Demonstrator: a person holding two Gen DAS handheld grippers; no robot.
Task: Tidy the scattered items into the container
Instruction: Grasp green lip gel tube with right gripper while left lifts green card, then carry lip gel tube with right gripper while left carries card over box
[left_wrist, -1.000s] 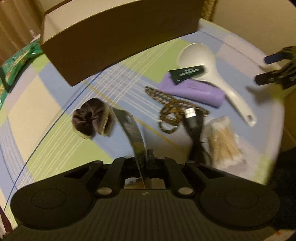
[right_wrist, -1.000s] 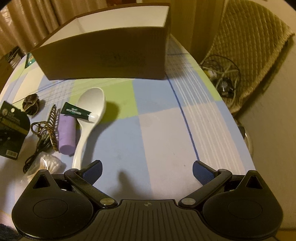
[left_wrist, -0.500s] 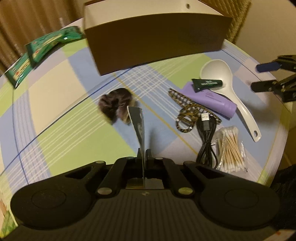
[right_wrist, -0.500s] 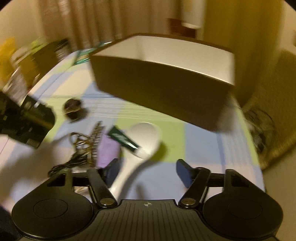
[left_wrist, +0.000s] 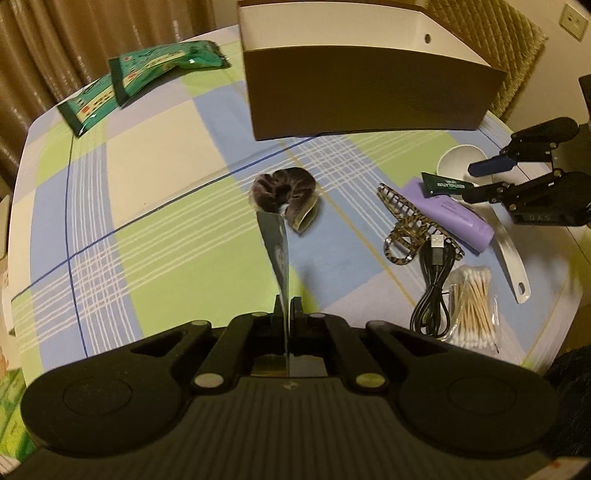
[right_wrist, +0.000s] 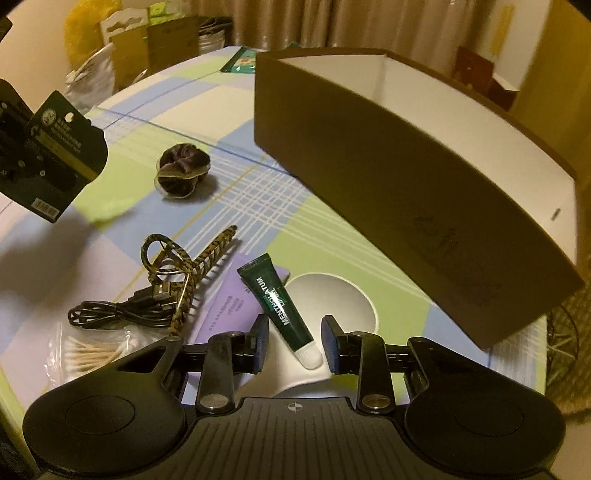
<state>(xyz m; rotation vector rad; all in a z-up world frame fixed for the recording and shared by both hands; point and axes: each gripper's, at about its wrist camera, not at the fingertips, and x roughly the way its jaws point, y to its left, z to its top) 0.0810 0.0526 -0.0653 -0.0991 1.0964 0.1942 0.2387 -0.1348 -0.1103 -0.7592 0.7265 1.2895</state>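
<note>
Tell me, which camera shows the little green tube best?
The right wrist view: the green tube lies close up between the closing right tongs, its label readable, resting on the white spoon. The left wrist view shows the green tube only small, far off.

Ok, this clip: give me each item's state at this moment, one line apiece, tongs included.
Left tongs: shut on the black card, held off the table.
Right tongs: closing around the green tube, pads not touching yet.
Green tube: lying across the white spoon and purple tube.
Box: open-topped, inside mostly hidden.
Scrunchie: loose on the cloth.
Cable: coiled beside the cotton swabs.
</note>
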